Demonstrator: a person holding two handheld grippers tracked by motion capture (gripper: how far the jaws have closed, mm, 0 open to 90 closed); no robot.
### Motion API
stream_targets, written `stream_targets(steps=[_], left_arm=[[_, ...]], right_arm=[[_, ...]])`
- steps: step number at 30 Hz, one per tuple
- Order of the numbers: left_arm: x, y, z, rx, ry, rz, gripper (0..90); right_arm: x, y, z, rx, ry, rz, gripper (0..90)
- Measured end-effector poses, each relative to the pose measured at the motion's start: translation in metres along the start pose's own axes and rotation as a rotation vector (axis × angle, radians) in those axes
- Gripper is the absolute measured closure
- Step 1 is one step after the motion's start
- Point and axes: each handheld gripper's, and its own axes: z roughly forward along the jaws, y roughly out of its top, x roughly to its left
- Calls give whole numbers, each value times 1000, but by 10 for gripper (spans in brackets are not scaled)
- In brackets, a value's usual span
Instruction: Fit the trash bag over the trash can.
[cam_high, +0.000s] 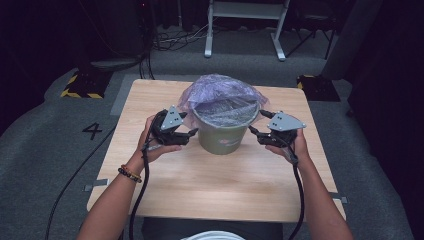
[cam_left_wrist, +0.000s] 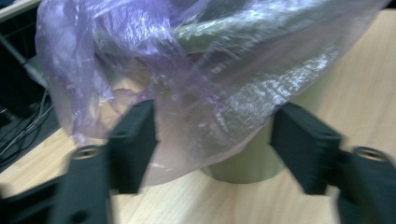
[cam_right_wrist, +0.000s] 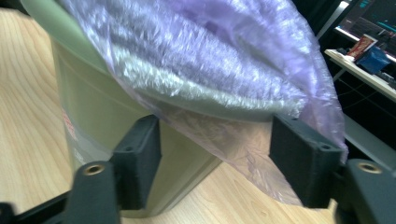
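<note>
A light wooden table (cam_high: 215, 185) stands on grey carpet, and near the middle of its far half sits a pale green plastic bin (cam_high: 222, 135), upright, its mouth facing straight up and its long axis vertical; the body narrows slightly toward the base. A pinkish label shows low on the side nearest the person.

A thin, translucent purple bag liner (cam_high: 220, 92) is fitted into the bin. Its film is crinkled and glossy, stretched across the mouth and bunched up in a loose mound over the far and left rim, with a skirt hanging down outside the wall. In the left gripper view the liner (cam_left_wrist: 187, 70) drapes well down over the bin (cam_left_wrist: 247, 163), almost to the tabletop; in the right gripper view the liner (cam_right_wrist: 210, 60) overhangs the rim and the green wall (cam_right_wrist: 107, 112) shows beneath it.

The left gripper (cam_high: 191, 133) is held just beside the bin's left side, jaws spread apart and holding nothing, with the hanging film between and in front of them. The right gripper (cam_high: 254, 132) sits just beside the bin's right side, jaws likewise spread wide and empty, framing the rim and the liner's edge. A beaded bracelet (cam_high: 130, 174) circles the left wrist.
</note>
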Motion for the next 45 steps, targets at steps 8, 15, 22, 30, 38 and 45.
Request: stream_targets(steps=[8, 15, 22, 30, 38, 45], left_arm=[[4, 1, 7, 28, -12, 65, 897], [0, -7, 10, 72, -63, 111, 900], [-5, -22, 17, 103, -97, 139, 900], [9, -34, 13, 88, -35, 20, 719], [22, -45, -21, -54, -114, -106, 331], [22, -37, -58, -185, -127, -110, 205]], right_arm=[[2, -5, 7, 19, -53, -22, 889], [2, -14, 6, 30, 9, 7, 900], [6, -27, 8, 49, 72, 29, 900], [3, -42, 9, 79, 80, 91, 900], [-6, -54, 10, 88, 74, 160, 900], [-14, -41, -21, -23, 108, 202, 547]])
